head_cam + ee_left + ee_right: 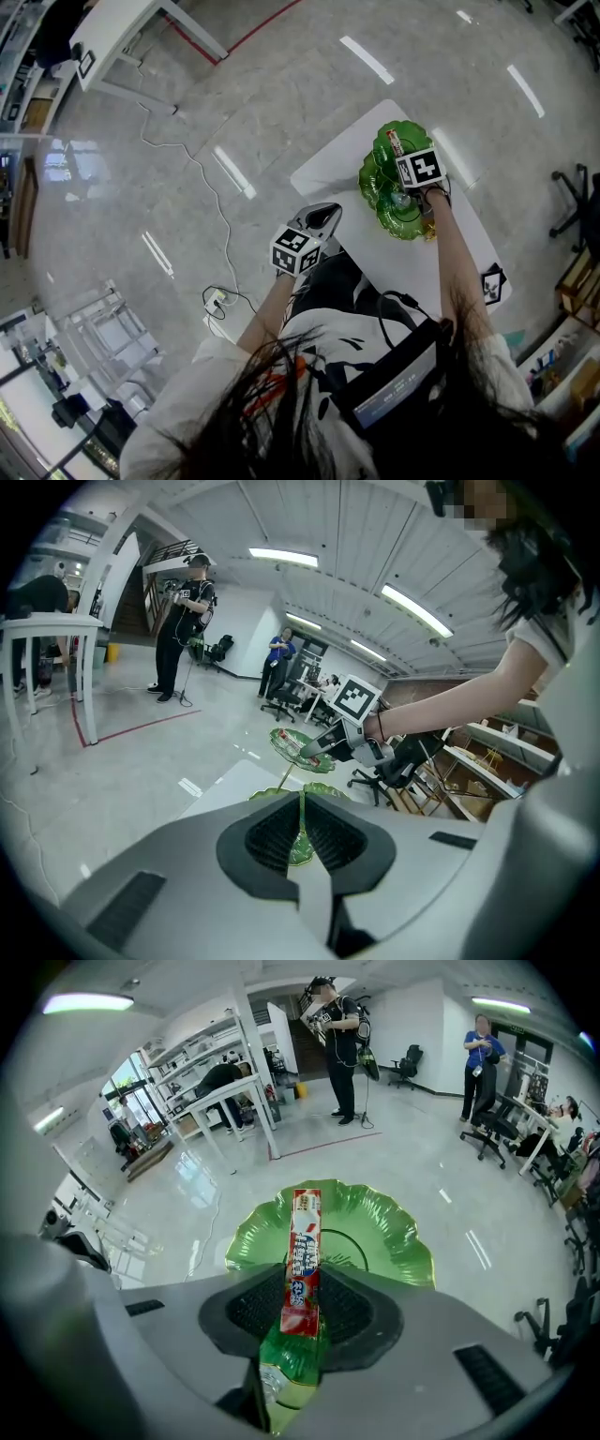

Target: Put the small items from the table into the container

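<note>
Right gripper view alone shows right claw (300, 1309) pinching candy stick (303, 1255).

Glossy green dish (394, 1232), red-and-white packet (302, 1260) with seemingly blue lettering, white table (328, 167).

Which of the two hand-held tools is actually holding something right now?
The right tool, above the green dish: a red packet is clamped between its jaws. The left tool holds nothing.

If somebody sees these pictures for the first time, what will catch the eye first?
The bright green dish on the white table stands out first. Over it, the right tongs grip a red pack. The left tongs hang shut and empty near the table's edge.
</note>
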{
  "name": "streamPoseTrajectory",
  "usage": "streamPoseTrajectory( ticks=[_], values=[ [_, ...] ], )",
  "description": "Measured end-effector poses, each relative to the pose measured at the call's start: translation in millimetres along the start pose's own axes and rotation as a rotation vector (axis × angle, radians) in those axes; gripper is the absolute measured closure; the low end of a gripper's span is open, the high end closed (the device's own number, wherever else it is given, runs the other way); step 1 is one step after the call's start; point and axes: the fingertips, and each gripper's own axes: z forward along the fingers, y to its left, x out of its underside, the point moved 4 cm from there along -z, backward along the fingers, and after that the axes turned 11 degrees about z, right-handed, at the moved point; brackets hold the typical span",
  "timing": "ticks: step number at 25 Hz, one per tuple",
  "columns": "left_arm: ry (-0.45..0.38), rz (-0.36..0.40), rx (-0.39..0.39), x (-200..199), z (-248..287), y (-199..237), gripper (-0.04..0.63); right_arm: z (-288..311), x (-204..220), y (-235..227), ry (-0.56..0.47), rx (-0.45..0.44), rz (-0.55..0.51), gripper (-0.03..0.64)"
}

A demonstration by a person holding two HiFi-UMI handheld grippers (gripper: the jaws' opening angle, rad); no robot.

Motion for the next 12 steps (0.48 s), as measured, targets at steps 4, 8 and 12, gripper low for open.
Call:
streamPoseTrajectory(
  ticks=[4, 8, 12],
  values=[
    [-0.008, 0.01, 0.0, -2.8, 2.0, -0.4, 0.586, 0.8, 4.4, -1.0, -0.009, -0.002, 0.007, 0.488],
    [-0.014, 0.017, 0.0, -3.8, 0.5, -7.2, 0.586, -8.2, 5.5, -0.7, -0.039, -0.006, 0.008, 0.454],
    [-0.024, 0.017, 0.015, -4.1, -1.9, -14.7, 0.586, -22.2, 1.7, 0.9, -0.088, -0.012, 0.009, 0.454]
  ],
)
